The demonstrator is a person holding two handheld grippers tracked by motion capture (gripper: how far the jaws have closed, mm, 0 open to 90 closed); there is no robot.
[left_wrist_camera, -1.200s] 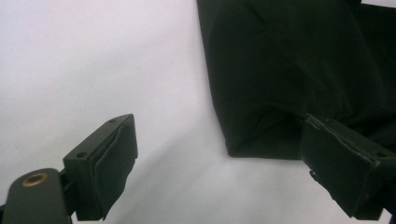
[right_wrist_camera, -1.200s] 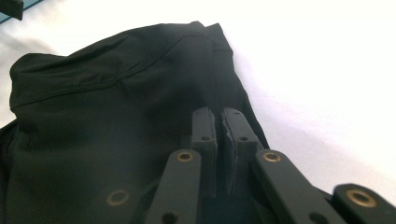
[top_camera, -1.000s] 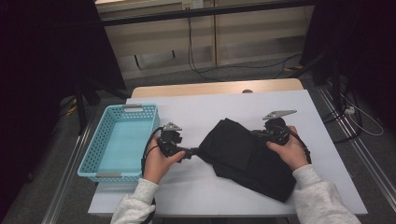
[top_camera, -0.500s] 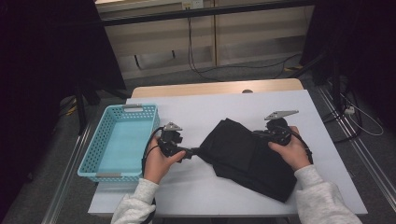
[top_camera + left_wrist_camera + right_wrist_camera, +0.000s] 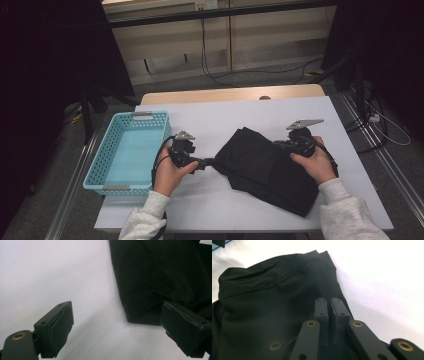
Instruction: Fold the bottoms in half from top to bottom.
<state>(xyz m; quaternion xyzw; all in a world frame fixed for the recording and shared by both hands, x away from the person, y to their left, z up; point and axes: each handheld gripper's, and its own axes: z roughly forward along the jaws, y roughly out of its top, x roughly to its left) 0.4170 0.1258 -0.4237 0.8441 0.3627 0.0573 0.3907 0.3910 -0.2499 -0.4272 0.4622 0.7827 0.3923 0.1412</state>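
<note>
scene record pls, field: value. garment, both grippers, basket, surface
garment: black folded cloth, lying flat on the table, right of centre
left gripper: jaws wide open, at the cloth's left corner, one pad over its edge, no grip
right gripper: jaws closed, resting on the cloth's right part; whether fabric is pinched between them cannot be told
basket: light blue mesh basket, at the table's left edge, nothing visible inside
surface: white table
</note>
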